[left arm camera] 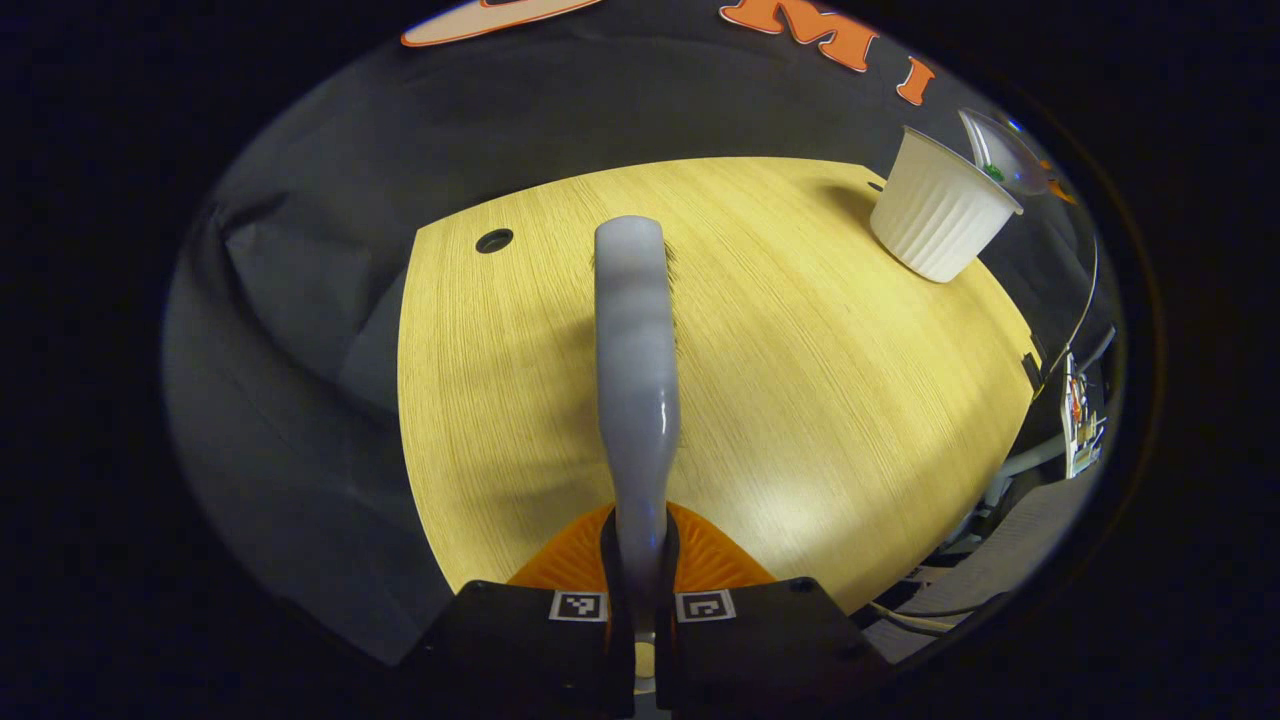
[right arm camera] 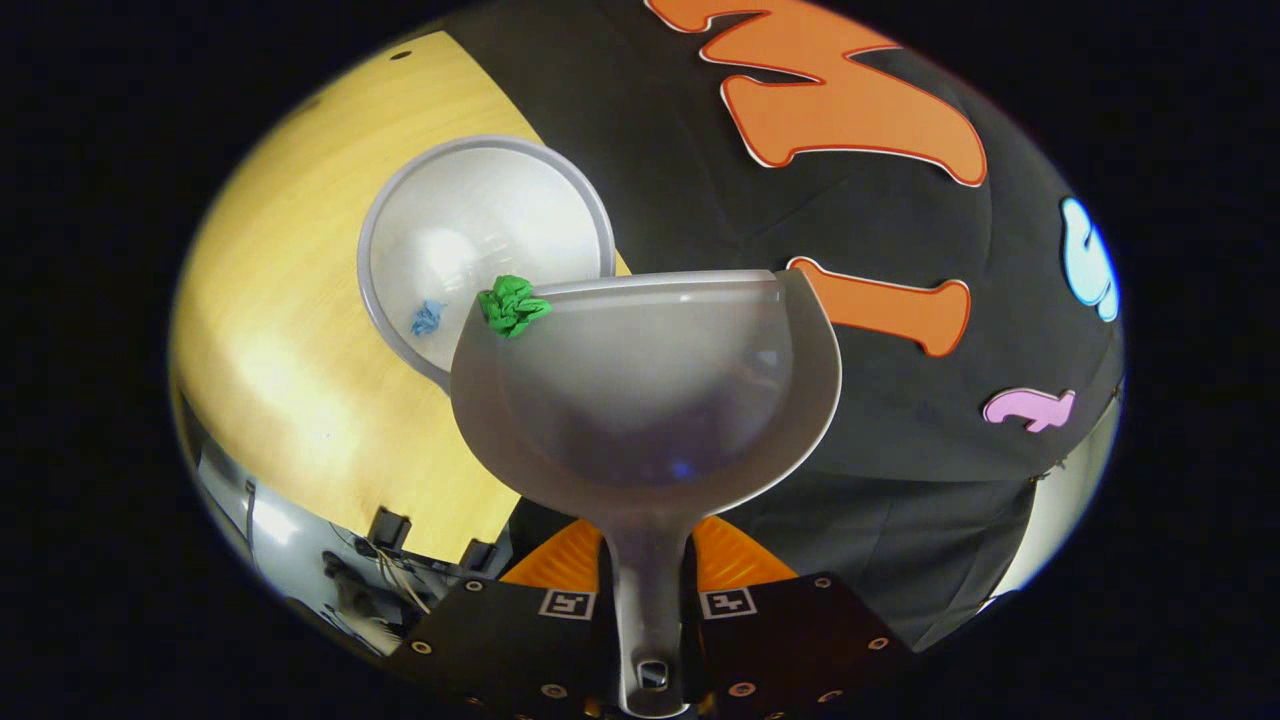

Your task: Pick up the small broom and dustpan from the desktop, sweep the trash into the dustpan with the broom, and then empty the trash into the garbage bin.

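My left gripper (left arm camera: 640, 560) is shut on the pale grey handle of the small broom (left arm camera: 635, 360), which points forward over the wooden table (left arm camera: 800, 400); a few dark bristles peek out at its far end. My right gripper (right arm camera: 648, 560) is shut on the handle of the translucent grey dustpan (right arm camera: 650, 390). The pan is tipped over the white garbage bin (right arm camera: 400, 190). A green paper wad (right arm camera: 512, 304) sits at the pan's lip, and a blue wad (right arm camera: 427, 318) lies inside the bin. In the left gripper view the ribbed bin (left arm camera: 940, 215) stands at the far right with the dustpan (left arm camera: 1005, 155) above it.
A small round hole (left arm camera: 494, 240) is in the table near its far left corner. Cables and a circuit board (left arm camera: 1075, 430) hang beyond the table's right edge. Black cloth wall stands behind the bin.
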Available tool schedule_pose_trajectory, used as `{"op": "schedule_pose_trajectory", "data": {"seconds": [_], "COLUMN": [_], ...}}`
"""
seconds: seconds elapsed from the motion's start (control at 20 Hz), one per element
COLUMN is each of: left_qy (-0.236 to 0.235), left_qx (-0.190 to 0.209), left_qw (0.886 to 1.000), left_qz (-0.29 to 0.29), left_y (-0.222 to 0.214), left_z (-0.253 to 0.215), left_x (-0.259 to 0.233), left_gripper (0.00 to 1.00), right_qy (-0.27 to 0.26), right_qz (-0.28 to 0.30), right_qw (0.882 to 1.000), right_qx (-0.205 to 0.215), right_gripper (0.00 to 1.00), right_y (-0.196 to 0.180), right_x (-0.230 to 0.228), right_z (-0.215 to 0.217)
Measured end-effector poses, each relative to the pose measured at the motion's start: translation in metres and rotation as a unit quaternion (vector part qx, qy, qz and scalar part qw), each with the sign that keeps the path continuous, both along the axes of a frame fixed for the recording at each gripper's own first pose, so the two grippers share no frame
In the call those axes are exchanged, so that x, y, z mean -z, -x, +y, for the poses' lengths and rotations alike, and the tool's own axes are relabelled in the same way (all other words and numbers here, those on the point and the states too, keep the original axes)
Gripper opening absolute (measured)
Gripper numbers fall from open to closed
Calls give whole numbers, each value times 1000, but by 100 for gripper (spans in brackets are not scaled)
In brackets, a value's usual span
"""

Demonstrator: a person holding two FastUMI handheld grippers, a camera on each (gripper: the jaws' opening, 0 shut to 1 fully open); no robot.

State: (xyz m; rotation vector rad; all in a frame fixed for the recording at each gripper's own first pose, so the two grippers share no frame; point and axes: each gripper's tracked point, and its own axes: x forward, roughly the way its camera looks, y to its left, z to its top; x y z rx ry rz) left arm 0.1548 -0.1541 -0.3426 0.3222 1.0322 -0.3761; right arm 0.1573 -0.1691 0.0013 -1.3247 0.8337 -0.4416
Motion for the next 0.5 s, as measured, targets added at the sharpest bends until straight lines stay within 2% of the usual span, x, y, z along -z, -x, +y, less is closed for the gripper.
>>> {"op": "schedule_pose_trajectory", "data": {"seconds": [0.15,0.25,0.4,0.5], "left_qy": [3,7,8,10], "left_qx": [-6,-11,-21,-29], "left_qw": [1000,1000,1000,1000], "left_qz": [2,2,3,2], "left_y": [0,0,1,1], "left_z": [-2,-3,-5,-7], "left_x": [1,2,2,3], "left_gripper": [11,11,12,11], "right_qy": [-28,-89,-194,-264], "right_qz": [-9,-23,-58,-83], "right_qw": [1000,996,979,961], "right_qx": [5,14,24,23], "right_gripper": [23,23,24,23], "right_y": [-2,-2,-3,-2], "right_x": [4,10,19,23], "right_z": [1,5,15,27]}}
